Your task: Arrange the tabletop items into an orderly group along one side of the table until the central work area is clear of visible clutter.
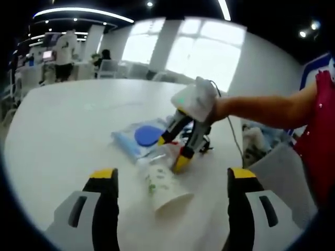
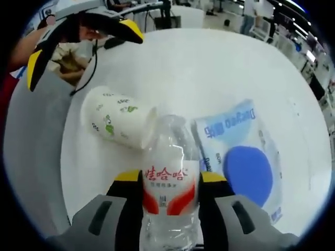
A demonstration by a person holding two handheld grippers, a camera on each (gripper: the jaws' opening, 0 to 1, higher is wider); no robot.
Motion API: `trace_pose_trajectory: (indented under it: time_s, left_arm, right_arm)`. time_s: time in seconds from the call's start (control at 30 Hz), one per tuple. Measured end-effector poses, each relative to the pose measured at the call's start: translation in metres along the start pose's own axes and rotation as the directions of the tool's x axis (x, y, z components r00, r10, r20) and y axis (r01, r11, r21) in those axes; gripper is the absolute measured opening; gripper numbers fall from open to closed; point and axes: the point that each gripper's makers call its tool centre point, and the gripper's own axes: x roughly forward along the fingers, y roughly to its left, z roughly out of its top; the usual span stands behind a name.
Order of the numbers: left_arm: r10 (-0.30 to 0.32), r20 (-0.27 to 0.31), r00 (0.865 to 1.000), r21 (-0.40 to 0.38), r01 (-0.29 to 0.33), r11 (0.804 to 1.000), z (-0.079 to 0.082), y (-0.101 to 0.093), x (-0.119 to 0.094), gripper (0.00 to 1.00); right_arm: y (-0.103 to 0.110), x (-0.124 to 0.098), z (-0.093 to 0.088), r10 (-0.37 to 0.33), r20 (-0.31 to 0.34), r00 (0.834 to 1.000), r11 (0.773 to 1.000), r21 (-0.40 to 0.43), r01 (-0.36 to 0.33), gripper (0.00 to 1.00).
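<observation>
A clear plastic bottle (image 2: 166, 157) with a red and white label stands between the jaws of my right gripper (image 2: 170, 178), which is shut on it. Just left of it a white paper cup (image 2: 118, 123) with green print lies on its side, its mouth touching the bottle. To the right a flat blue packet (image 2: 243, 162) lies on the white table (image 2: 209, 68). In the left gripper view my left gripper (image 1: 171, 177) hangs open over the cup (image 1: 165, 185). Beyond it are my right gripper (image 1: 175, 151) and the packet (image 1: 137, 137).
The table's edge (image 1: 251, 172) curves close on the right, with a cable (image 1: 234, 137) trailing over it toward bags (image 1: 254, 141). A person's arm (image 1: 261, 111) reaches in from that side. My left gripper (image 2: 82, 49) hovers above the cup. Desks and people stand far behind.
</observation>
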Motion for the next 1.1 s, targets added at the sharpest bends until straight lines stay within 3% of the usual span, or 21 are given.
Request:
trace_pose_trajectory:
  time_s: [0.63,1.1]
  left_arm:
    - [-0.010,-0.002,1.000,0.014,0.010,1.000,0.007,-0.002,0.004,0.82]
    - [0.005,0.043,0.999,0.021,-0.006,1.000,0.027,0.003,-0.005,0.80]
  right_arm:
    - [-0.005,-0.023,0.018,-0.044,0.115,0.992,0.998,0.047,0.039,0.36]
    - [-0.012,-0.055,0.064,-0.137,0.275,0.952,0.990,0.076,0.121,0.37]
